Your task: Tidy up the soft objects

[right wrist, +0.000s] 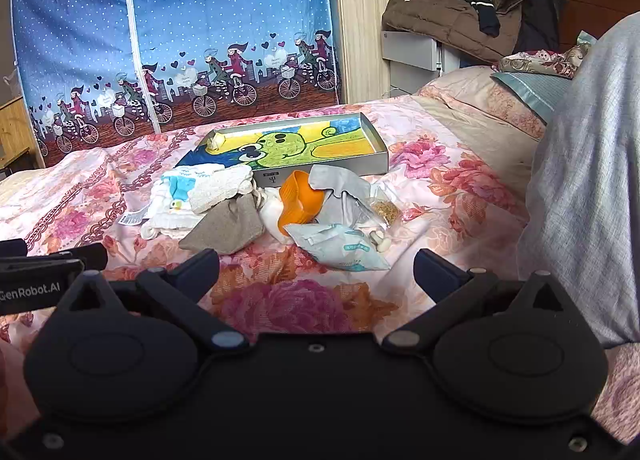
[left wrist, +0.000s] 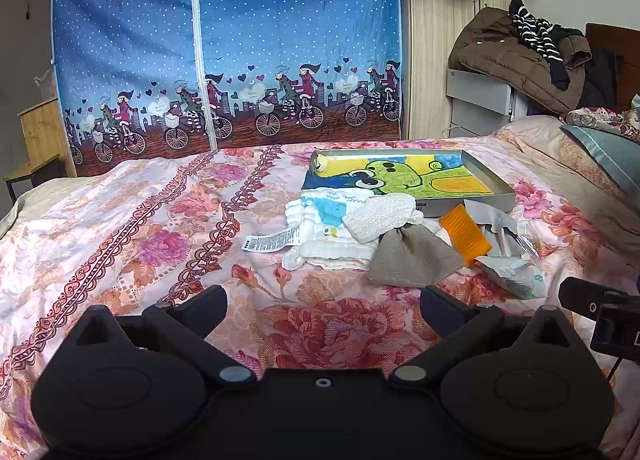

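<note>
With each gripper [left wrist: 323, 302] [right wrist: 316, 266] spread wide and empty, we judge the grey pouch [right wrist: 228, 227] limp and light, best pinched at its gathered neck.

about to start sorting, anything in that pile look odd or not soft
Yes: an orange plastic piece sits tilted in the middle of the pile, leaning on the grey cloth. It looks rigid, unlike the fabrics around it. The tray behind holds almost nothing yet.
</note>
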A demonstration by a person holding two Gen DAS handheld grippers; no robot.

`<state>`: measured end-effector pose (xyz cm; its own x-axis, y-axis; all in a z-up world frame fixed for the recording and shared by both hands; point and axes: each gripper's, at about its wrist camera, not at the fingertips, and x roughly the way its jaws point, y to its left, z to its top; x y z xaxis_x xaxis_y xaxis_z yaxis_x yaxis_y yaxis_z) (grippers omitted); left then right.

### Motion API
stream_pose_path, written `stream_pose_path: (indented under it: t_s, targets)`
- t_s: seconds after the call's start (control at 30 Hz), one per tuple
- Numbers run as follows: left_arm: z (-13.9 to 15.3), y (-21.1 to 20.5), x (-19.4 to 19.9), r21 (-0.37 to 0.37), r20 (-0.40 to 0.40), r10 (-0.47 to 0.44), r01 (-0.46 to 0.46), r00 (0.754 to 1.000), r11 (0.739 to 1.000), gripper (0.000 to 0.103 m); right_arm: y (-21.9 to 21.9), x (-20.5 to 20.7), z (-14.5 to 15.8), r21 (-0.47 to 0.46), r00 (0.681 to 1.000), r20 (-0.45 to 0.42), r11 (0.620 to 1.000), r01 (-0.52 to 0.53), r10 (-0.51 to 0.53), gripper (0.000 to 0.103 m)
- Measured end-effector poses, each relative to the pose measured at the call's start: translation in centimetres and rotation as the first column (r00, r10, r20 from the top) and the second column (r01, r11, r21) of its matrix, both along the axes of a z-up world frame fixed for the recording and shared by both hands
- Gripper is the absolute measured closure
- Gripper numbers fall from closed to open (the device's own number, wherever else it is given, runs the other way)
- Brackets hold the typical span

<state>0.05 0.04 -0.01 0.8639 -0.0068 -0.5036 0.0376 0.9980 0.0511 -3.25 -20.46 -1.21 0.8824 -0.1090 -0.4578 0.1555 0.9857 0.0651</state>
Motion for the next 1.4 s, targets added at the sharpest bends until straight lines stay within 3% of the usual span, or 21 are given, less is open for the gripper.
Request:
stream_pose_path:
  t_s: [1.4]
  targets:
    - [0.01,0.08,0.04,-0.004,-0.003,0.0,0.0,1.0,1.0,0.001,0.11,-0.16,-0.16,-0.007,1.0,-0.004,1.0,-0.005,0.005,0.0]
